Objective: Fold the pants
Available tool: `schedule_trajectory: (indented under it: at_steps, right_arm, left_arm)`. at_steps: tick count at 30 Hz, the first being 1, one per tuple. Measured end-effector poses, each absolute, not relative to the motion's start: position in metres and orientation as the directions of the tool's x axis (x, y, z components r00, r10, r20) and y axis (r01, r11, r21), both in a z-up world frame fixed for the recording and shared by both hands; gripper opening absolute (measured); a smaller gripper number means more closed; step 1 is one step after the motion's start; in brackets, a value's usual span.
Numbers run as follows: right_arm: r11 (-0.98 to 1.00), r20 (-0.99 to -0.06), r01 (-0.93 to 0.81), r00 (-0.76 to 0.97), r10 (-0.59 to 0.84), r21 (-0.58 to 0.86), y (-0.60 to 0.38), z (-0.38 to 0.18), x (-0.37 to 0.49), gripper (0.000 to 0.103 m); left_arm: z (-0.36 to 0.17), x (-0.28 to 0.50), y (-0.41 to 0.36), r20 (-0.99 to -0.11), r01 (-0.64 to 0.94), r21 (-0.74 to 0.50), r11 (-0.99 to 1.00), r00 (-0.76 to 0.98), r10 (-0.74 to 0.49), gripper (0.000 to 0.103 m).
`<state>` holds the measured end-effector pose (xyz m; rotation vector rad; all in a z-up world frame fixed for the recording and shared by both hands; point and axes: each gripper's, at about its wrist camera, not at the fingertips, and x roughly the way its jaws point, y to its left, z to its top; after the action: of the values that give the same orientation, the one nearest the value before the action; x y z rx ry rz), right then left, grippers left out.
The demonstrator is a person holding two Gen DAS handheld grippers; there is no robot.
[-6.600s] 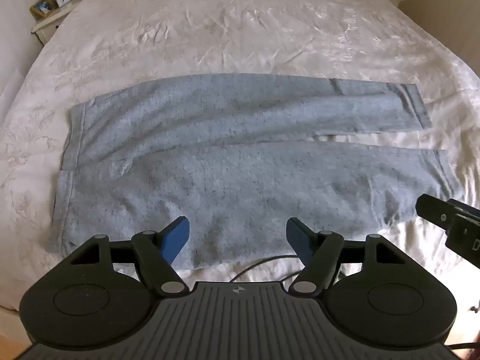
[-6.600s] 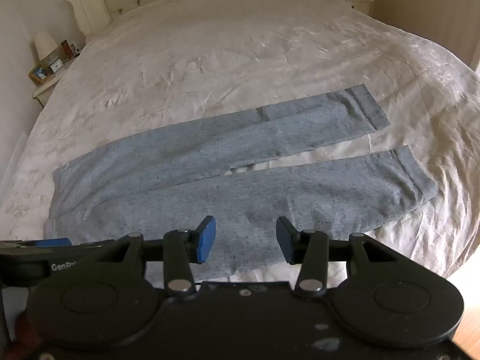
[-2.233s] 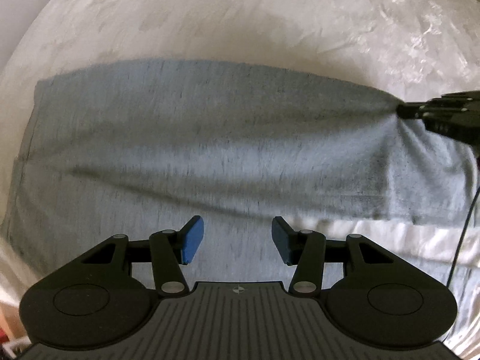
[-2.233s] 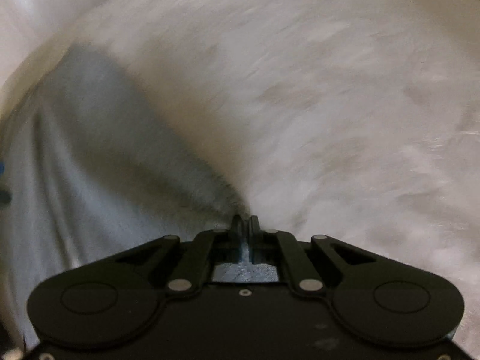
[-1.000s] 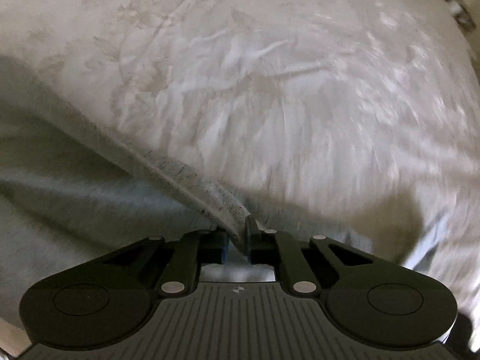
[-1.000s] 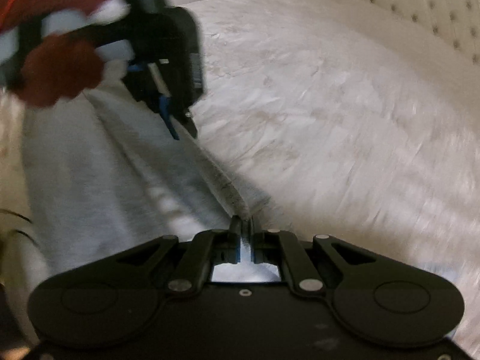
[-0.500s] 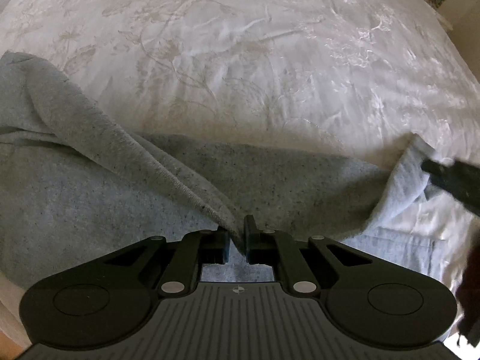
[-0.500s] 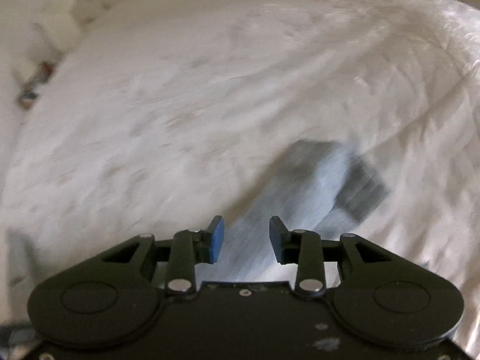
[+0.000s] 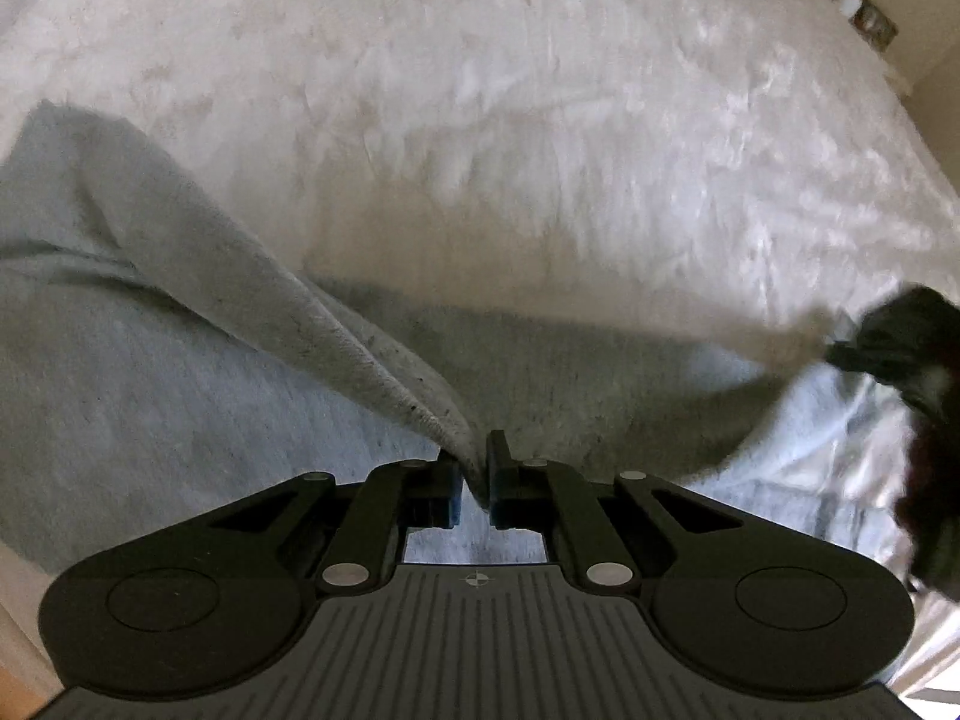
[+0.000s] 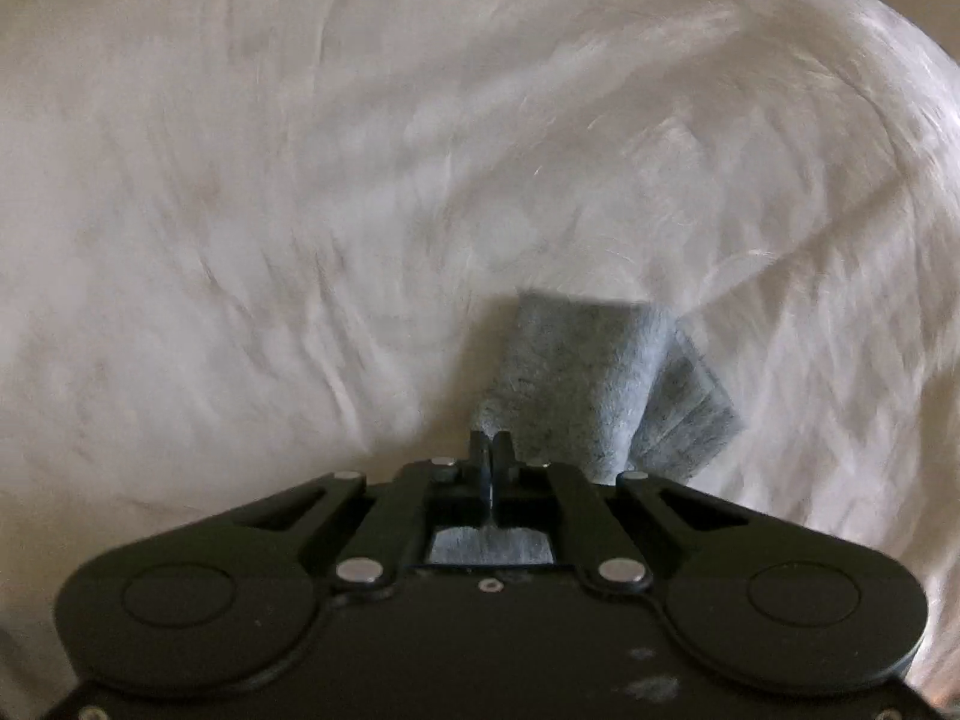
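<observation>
Grey speckled pants (image 9: 180,360) lie on a white bedspread (image 9: 480,120). My left gripper (image 9: 474,468) is shut on a raised edge of the pants, which runs up and left from the jaws as a ridge. My right gripper (image 10: 492,450) is shut on the pants near the leg cuffs (image 10: 576,384), which lie just beyond its tips, one cuff on top of the other. The right gripper also shows, blurred, at the right edge of the left wrist view (image 9: 888,342).
The white embroidered bedspread (image 10: 300,180) fills both views. A nightstand (image 9: 864,6) with small items stands at the far right corner in the left wrist view. The bed's near edge and a strip of floor (image 9: 18,630) show at the lower left.
My right gripper was open half a second ago and has now shut on the pants near the cuffs. My left gripper keeps its hold on the pants edge.
</observation>
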<state>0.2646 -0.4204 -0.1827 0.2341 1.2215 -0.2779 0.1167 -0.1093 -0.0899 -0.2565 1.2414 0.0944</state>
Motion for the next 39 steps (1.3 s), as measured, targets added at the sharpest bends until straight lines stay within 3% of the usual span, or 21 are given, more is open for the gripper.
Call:
schedule_trajectory:
  at_steps: [4,7,10,15,16,20,21,27,38,39]
  right_arm:
    - [0.925,-0.836,0.317,0.548,0.002,0.211,-0.462,-0.112,0.208,0.001]
    - [0.910,-0.798,0.320,0.602,0.020,0.263,-0.482,-0.085,0.148,0.001]
    - [0.899,-0.821,0.357,0.571,0.006,0.255,-0.488,-0.099,0.085,0.001]
    - [0.864,-0.930,0.475,0.367,-0.019,0.170,-0.485,-0.165,0.028,0.003]
    - [0.859,-0.934,0.483,0.358,-0.017,0.169,-0.486,-0.171,0.021,0.004]
    - [0.799,-0.923,0.556,0.384,-0.002,0.230,-0.503,-0.174,0.010,0.031]
    - [0.782,-0.920,0.577,0.392,-0.012,0.235,-0.508,-0.173,0.007,0.032]
    - [0.731,-0.913,0.645,0.402,-0.075,0.224,-0.537,-0.173,0.009,0.033]
    - [0.835,-0.919,0.507,0.394,-0.004,0.214,-0.551,-0.202,0.035,0.034]
    - [0.845,-0.920,0.488,0.391,0.015,0.221,-0.552,-0.204,0.037,0.021]
  left_arm:
    - [-0.044,0.099,-0.110,-0.888,-0.125,-0.112,0.986,0.457,-0.043,0.008]
    - [-0.029,0.074,-0.114,-0.869,-0.052,-0.093,0.994,0.491,-0.056,0.008]
    - [-0.054,0.051,-0.117,-0.909,-0.009,-0.080,0.997,0.411,-0.069,0.008]
    - [-0.121,0.031,-0.119,-0.973,0.013,-0.036,0.999,0.226,-0.038,0.008]
    - [-0.127,0.029,-0.119,-0.977,0.016,-0.033,0.999,0.212,-0.035,0.008]
    - [-0.125,0.031,-0.117,-0.973,0.024,-0.044,0.999,0.225,-0.049,0.008]
    - [-0.124,0.034,-0.116,-0.972,0.024,-0.048,0.999,0.231,-0.052,0.008]
    - [-0.118,0.038,-0.117,-0.967,0.028,-0.050,0.998,0.248,-0.056,0.007]
    - [-0.125,0.037,-0.118,-0.972,0.002,-0.038,0.999,0.234,-0.037,0.007]
    - [-0.125,0.037,-0.119,-0.971,-0.001,-0.037,0.999,0.236,-0.035,0.007]
